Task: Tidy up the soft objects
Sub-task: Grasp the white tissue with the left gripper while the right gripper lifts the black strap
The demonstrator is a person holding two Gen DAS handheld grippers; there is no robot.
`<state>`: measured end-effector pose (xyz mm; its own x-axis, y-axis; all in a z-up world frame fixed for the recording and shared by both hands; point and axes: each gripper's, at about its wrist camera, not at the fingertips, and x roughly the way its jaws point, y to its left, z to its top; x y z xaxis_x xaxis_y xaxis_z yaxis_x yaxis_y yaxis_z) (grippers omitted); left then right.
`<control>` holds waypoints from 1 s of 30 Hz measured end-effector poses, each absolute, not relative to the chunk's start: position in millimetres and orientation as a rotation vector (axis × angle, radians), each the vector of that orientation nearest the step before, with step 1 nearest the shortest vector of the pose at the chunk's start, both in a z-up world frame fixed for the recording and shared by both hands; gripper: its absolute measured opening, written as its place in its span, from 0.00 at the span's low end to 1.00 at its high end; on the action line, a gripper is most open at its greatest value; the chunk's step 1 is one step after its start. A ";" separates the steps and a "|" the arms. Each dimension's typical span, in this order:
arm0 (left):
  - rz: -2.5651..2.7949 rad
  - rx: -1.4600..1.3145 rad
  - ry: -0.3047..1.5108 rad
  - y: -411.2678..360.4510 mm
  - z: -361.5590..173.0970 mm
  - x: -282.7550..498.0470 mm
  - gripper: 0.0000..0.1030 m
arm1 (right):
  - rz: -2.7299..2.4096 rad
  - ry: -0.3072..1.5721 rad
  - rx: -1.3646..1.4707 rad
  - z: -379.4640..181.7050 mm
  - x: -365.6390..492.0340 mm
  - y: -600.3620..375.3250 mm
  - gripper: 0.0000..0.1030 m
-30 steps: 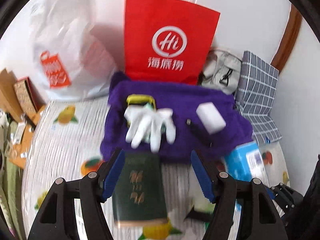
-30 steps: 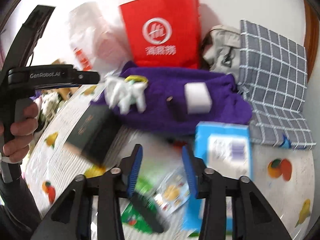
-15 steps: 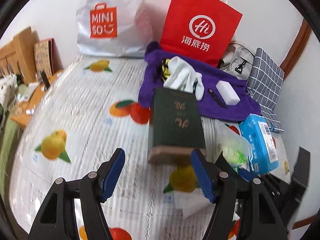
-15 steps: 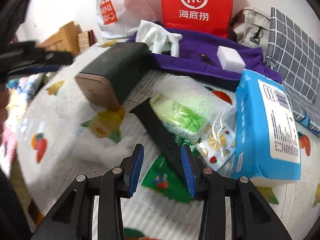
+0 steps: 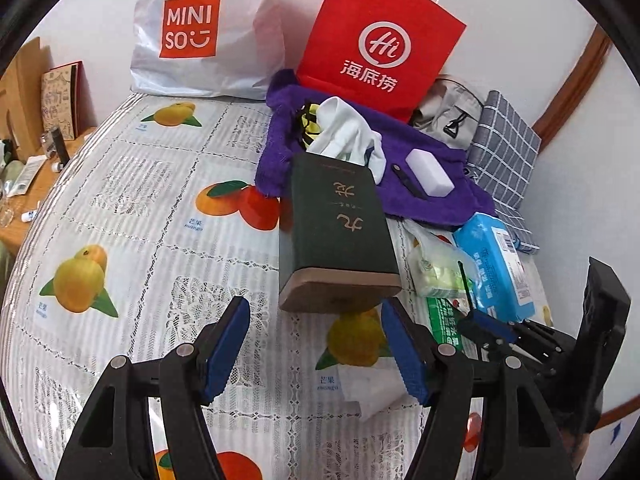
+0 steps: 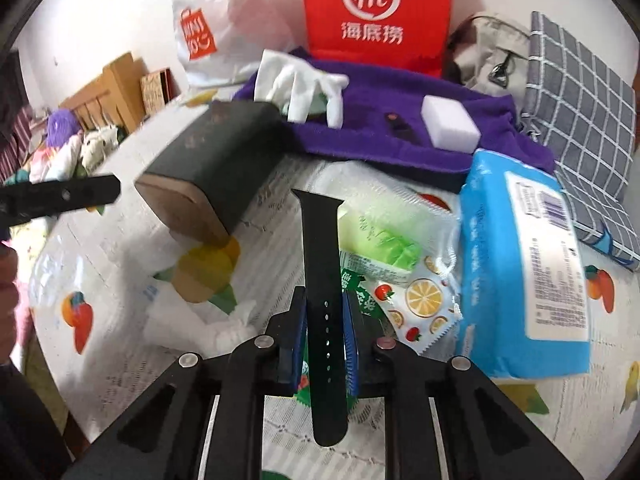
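Note:
My right gripper (image 6: 325,332) is shut on a black watch strap (image 6: 322,264), which sticks forward over the table. My left gripper (image 5: 316,344) is open and empty, just in front of a dark green box (image 5: 340,232). A purple towel (image 5: 360,168) lies behind the box with white gloves (image 5: 344,132), a white sponge (image 5: 430,172) and a small dark pen (image 5: 408,180) on it. A blue tissue pack (image 6: 520,264) and green packets (image 6: 380,240) lie to the right of the strap.
A red paper bag (image 5: 376,40) and a white MINISO bag (image 5: 200,28) stand against the back wall. A grey checked cloth (image 5: 504,140) and a beige bag (image 5: 448,112) lie at the back right. The fruit-print tablecloth (image 5: 140,220) covers the table.
My right gripper has closed on the black watch strap. My left gripper has drawn back from the green box and the purple towel.

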<state>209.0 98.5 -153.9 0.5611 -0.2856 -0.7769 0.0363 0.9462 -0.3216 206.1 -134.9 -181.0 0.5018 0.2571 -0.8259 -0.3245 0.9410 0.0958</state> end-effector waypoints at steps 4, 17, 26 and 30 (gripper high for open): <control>-0.212 -0.272 0.965 102.6 -156.4 202.8 0.64 | 0.355 0.999 0.015 -174.5 197.2 -144.6 0.16; -0.333 -0.251 1.044 67.8 -189.0 189.8 0.64 | 0.226 0.987 -0.001 -170.5 138.8 -182.5 0.16; -0.362 -0.075 1.066 0.0 -205.3 188.1 0.67 | 0.099 0.987 0.008 -184.3 118.1 -232.1 0.16; -0.309 0.020 1.049 -17.8 -210.7 184.5 0.67 | 0.078 0.989 0.036 -192.4 117.5 -248.5 0.16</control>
<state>184.5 -17.8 -210.7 0.4590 -0.2410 -0.8551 0.2604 0.9567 -0.1298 117.5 -248.5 -192.4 0.5468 0.0824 -0.8332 -0.0497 0.9966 0.0659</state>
